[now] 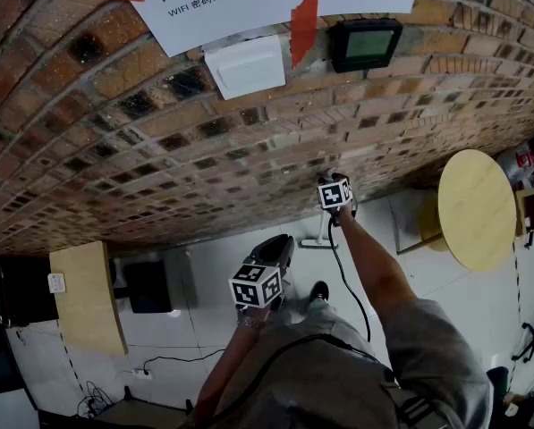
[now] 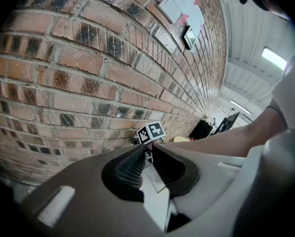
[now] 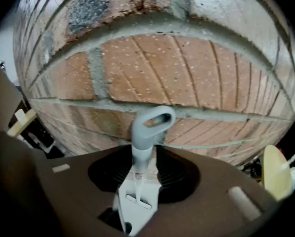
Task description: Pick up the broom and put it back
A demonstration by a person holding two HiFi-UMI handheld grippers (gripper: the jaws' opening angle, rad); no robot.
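The broom stands upright at the foot of the brick wall (image 1: 159,150). Its grey handle (image 3: 143,147), with a loop at the top, leans toward the bricks, and its pale head (image 1: 318,240) rests on the floor. My right gripper (image 1: 332,175) is at the top of the handle. In the right gripper view the handle runs between the jaws of my right gripper (image 3: 145,153), with a slim gap on its right side, so the jaws stand open around it. My left gripper (image 1: 280,245) hangs lower and nearer to me. Seen from its own camera, my left gripper (image 2: 147,152) is shut and holds nothing.
A round wooden table (image 1: 475,208) stands to the right. A wooden board (image 1: 88,298) and a black box (image 1: 148,286) sit at the left by the wall. A white box (image 1: 245,65) and a small screen (image 1: 366,43) hang on the bricks. Cables (image 1: 168,360) trail over the floor.
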